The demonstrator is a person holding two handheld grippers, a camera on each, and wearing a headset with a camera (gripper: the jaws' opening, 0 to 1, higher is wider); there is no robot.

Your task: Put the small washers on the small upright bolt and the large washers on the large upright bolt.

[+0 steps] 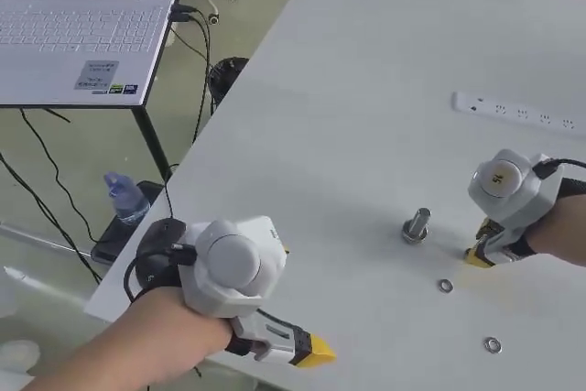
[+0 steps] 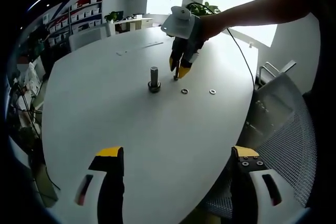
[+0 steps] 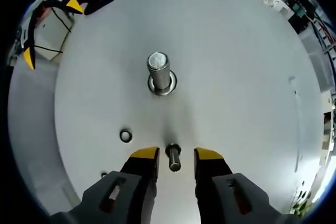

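Head view: large bolt [image 1: 417, 224] on white table [image 1: 366, 89], laptop [image 1: 78, 25] beyond.

On the table [image 1: 348, 61] stands the large bolt [image 1: 417, 224]. In the head view, clockwise from it: the power strip [image 1: 517, 112] at 1 o'clock, the right gripper [image 1: 478, 258] at 3, the first washer [image 1: 445, 286] at 5 with the second washer [image 1: 493, 345] beyond, and the left gripper [image 1: 313, 352] at 8. The small bolt [image 3: 173, 157] stands between the right gripper's jaws.

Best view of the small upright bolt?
The right gripper view: the small bolt stands close up between the open jaws of the right claw. The left gripper view shows it distant and thin; in the head view that claw covers it.
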